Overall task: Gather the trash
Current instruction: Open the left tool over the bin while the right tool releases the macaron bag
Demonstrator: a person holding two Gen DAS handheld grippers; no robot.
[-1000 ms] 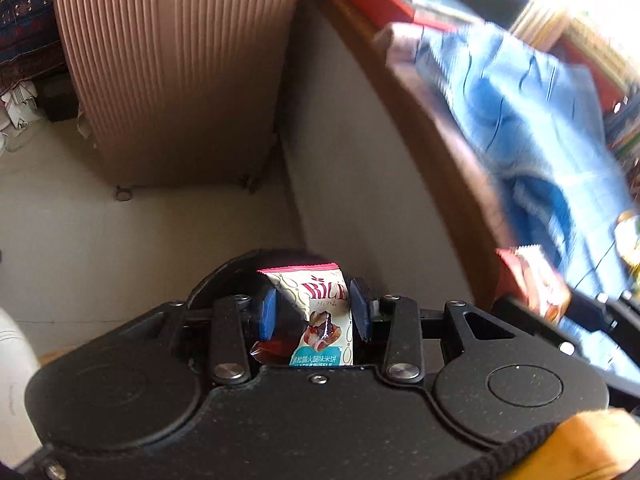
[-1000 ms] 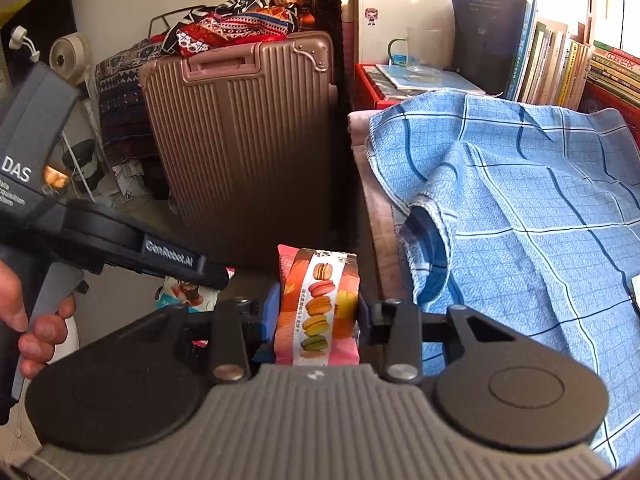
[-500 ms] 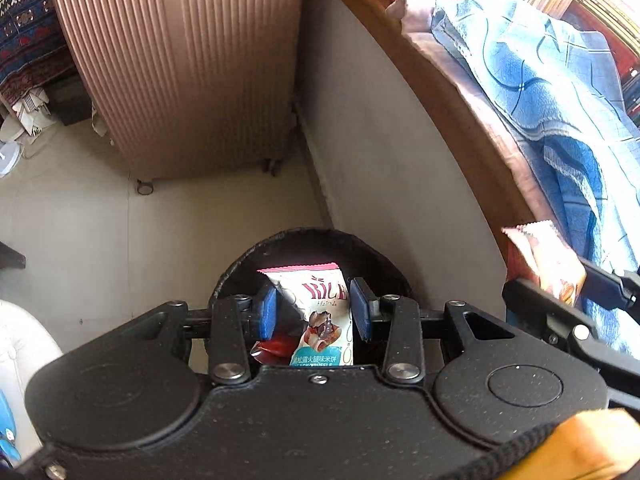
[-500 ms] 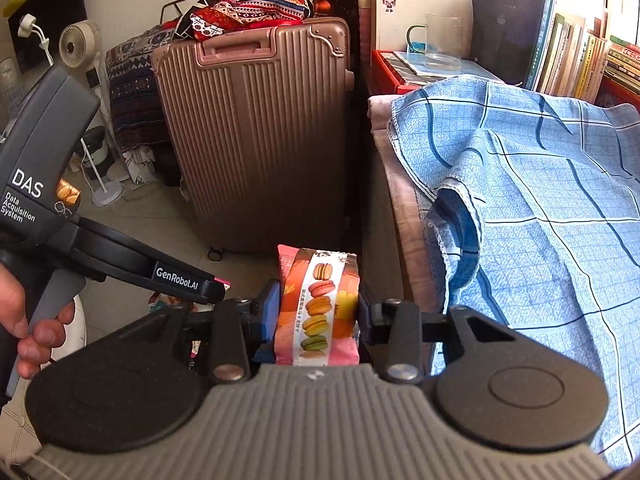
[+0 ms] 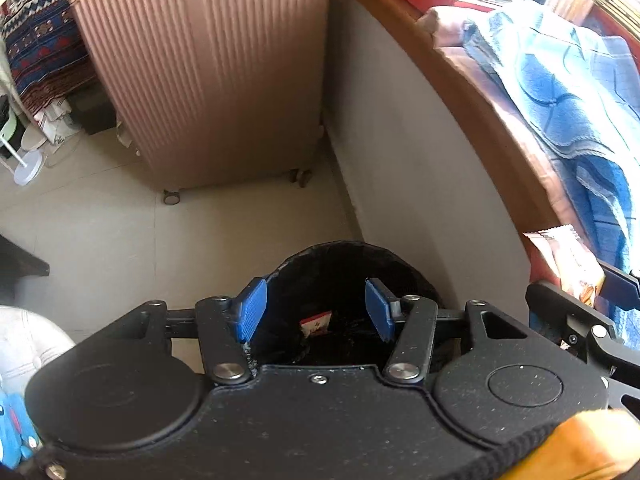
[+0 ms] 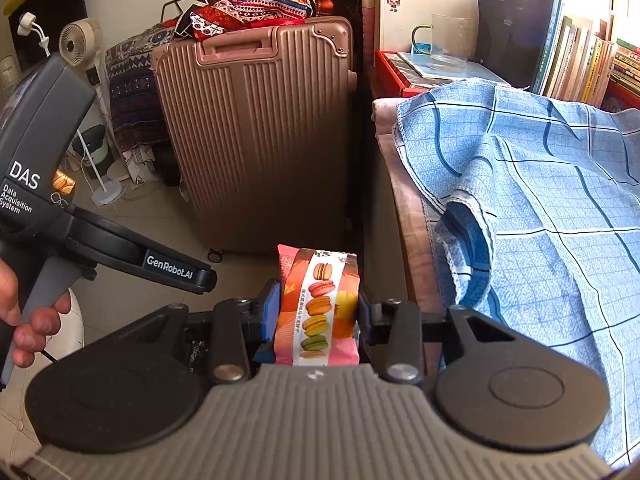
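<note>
**One wrapper down, one packet to go**

No longer grips the white snack wrapper seen a moment ago between the blue pads of the left gripper [image 5: 316,312]; stands spread wide and bare instead. Finds that wrapper [image 5: 316,323] down inside the black bin [image 5: 344,250], a small white-and-red scrap against the dark lining, seen through the gap between the fingers. Hovers right over the bin's mouth, close to the grey wall, with the wheels of the pink suitcase [image 5: 208,72] farther back on the tiled floor.

Counts, then, as one piece of trash delivered.

Leaves the second piece: a pink macaron packet [image 6: 316,280], clamped upright in the right gripper [image 6: 318,308], pads pressed against both its sides, same as in the earlier views. Keeps that packet up beside the ledge draped with the blue checked cloth [image 6: 540,200], off to the right of the bin rather than over it. Shows, from the left camera, only at the far right edge, level with the ledge.

Probably calls next for pulling the emptied left gripper clear and swinging the right one over the bin's mouth before letting go. Risks a miss otherwise: a light, puffy packet, a round opening, the wall close by.
</note>
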